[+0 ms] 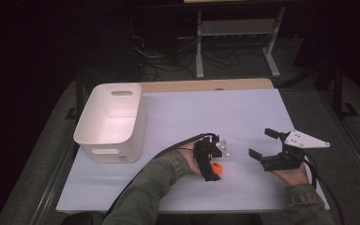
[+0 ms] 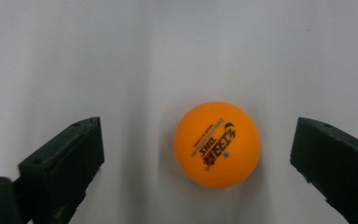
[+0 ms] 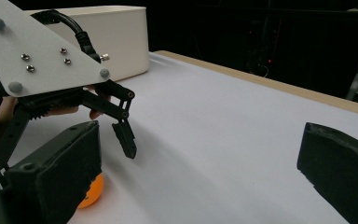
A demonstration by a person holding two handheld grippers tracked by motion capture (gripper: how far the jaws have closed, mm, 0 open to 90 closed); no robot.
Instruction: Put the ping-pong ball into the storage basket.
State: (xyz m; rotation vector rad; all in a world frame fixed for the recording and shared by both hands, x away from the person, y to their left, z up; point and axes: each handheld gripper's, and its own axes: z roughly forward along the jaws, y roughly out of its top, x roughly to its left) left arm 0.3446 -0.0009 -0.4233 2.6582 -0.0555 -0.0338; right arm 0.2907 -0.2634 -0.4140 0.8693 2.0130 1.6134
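— Right now: orange ball (image 2: 216, 144) resting on white tabletop (image 1: 178, 117), between spread jaws of left tool (image 1: 214, 168), untouched.
— Easily knocked rolling by one jaw closing first. Right tool (image 1: 261, 146) apart too, well aside.

The high view looks forward and down over the whole surface (image 1: 243, 112). Both gripper views sit close and low, sharing the orange ball (image 2: 216, 144).
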